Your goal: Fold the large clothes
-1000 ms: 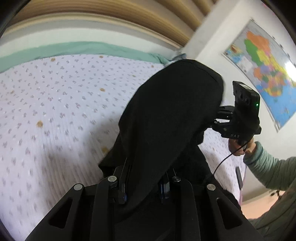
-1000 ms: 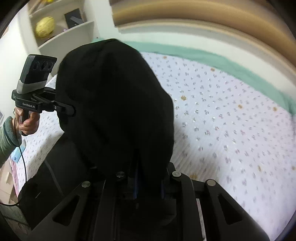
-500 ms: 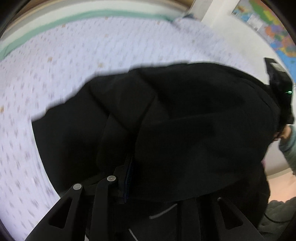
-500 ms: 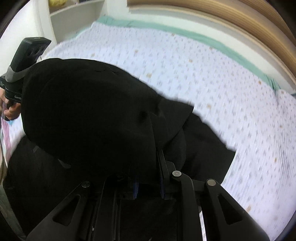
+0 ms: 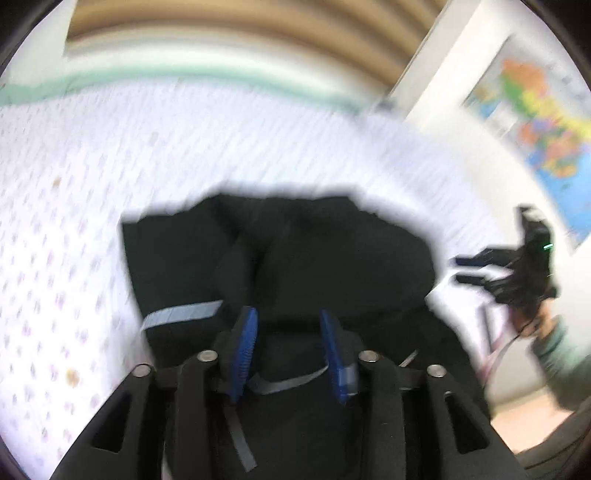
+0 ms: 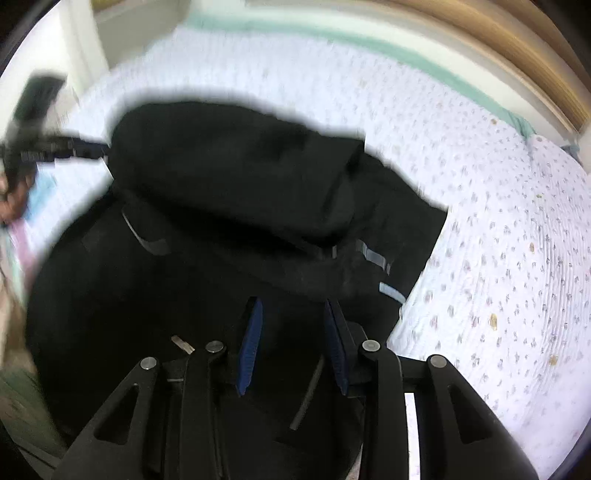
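Your left gripper (image 5: 290,341) has its blue-padded fingers (image 5: 246,345) spread apart with nothing between them, and it sits low over the large black garment with grey reflective strips (image 5: 295,251). Your right gripper (image 6: 293,339) is just the same: both blue pads (image 6: 252,343) stand wide, with only dark cloth lying beneath the gap. The garment lies heaped on the white quilted bedspread with small floral print (image 5: 74,206), with a thick folded roll of cloth across its far part and a flatter layer nearer you; one grey strip (image 5: 181,313) shows at its left edge in the left view. The bedspread surrounds the garment on the far side and on the outer side of each view. Beyond it runs a pale green sheet edge (image 6: 406,55), then a wooden headboard (image 5: 258,33). A colourful wall map (image 5: 543,110) hangs on the white wall to your right. In the left view your right gripper shows blurred just past the garment's right edge, apart from the cloth; in the right view your left gripper's tips reach up to the garment's left edge, and whether they touch it is too blurred to tell.
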The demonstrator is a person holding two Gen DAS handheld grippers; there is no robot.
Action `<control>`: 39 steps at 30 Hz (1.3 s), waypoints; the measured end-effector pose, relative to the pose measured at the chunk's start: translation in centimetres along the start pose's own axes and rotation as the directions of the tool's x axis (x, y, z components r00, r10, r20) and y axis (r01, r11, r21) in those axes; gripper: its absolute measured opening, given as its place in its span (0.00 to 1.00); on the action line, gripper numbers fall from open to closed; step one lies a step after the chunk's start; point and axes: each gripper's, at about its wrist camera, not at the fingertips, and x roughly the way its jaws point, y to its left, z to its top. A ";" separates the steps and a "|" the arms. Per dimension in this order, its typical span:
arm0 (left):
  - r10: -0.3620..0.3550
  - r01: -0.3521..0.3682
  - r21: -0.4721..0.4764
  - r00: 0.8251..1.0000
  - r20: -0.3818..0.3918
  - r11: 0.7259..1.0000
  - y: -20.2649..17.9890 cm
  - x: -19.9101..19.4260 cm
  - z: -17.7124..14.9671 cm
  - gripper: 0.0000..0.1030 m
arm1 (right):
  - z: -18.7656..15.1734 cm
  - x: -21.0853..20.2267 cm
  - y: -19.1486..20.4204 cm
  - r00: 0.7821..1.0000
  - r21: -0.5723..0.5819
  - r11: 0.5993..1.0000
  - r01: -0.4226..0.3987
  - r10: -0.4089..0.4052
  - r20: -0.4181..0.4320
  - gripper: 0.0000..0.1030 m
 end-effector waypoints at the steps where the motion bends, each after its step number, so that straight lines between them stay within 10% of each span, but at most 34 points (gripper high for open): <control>1: -0.027 0.027 -0.001 0.999 0.035 1.000 -0.8 -0.6 0.8 0.53 | 1.3 -1.4 0.0 0.997 0.026 0.999 -0.032 0.030 0.066 0.55; 7: -0.141 0.141 -0.015 0.990 0.002 0.990 -2.9 4.4 3.1 0.56 | 7.7 0.0 -0.6 0.972 0.119 0.981 -0.150 0.125 0.199 0.63; 16: 0.013 -0.028 -0.072 0.980 -0.201 0.997 1.0 15.9 -5.6 0.55 | 1.0 15.6 1.1 0.992 0.194 0.978 -0.075 0.092 -0.083 0.60; 32: 0.032 -0.031 -0.016 0.998 0.046 0.999 -3.8 1.8 -9.0 0.56 | -6.0 0.3 3.8 0.974 0.213 0.977 0.001 -0.049 0.222 0.60; 39: 0.058 -0.059 -0.087 0.998 -0.014 0.994 -1.9 5.4 -9.8 0.56 | -3.4 8.1 5.2 0.992 0.252 0.967 0.038 -0.067 0.107 0.61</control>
